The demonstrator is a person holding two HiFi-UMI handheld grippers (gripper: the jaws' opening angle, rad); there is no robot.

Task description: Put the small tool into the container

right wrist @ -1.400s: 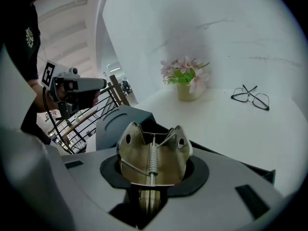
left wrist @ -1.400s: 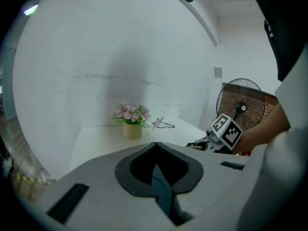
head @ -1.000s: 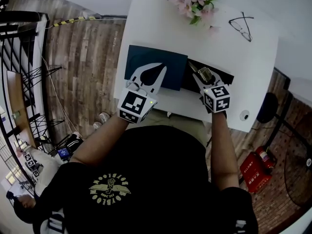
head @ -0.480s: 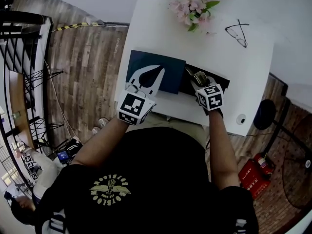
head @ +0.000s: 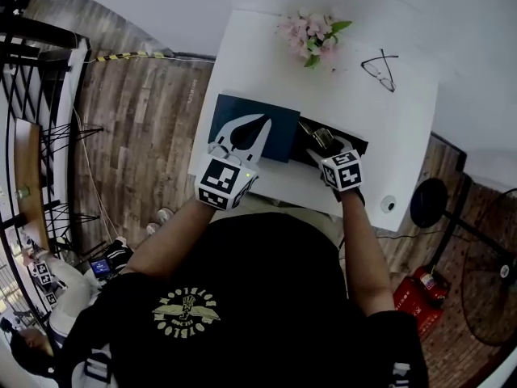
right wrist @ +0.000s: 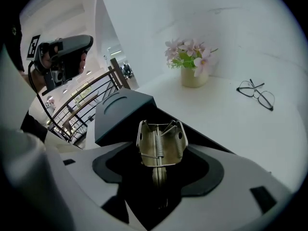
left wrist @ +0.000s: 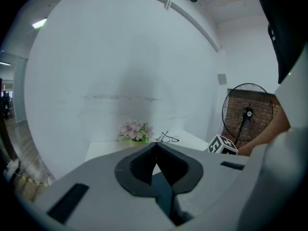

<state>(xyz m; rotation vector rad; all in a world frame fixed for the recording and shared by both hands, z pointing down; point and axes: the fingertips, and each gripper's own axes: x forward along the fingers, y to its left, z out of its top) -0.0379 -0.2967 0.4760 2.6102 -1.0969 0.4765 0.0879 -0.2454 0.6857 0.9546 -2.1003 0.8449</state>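
Observation:
The small tool [right wrist: 160, 146] is a metal, spring-loaded clip that stands upright between the jaws of my right gripper [right wrist: 161, 163]. Those jaws are opening, and a dark gap shows on both sides of the tool's thin stem. In the head view the right gripper [head: 327, 144] and the tool [head: 325, 138] hang over the black container [head: 355, 146] near the table's front edge. The container's dark blue lid [head: 279, 132] lies to its left. My left gripper [head: 263, 121] rests over that lid, shut and empty; its tips [left wrist: 155, 144] meet.
On the white table [head: 258, 63], a vase of pink flowers [head: 311, 35] stands at the back and a pair of glasses [head: 378, 67] lies to its right. A small round object [head: 388, 204] sits at the front right corner. A black railing [head: 32, 71] runs at the left.
The right gripper with the tool has drawn a little to the left over the black container. The left gripper has stayed on the lid.

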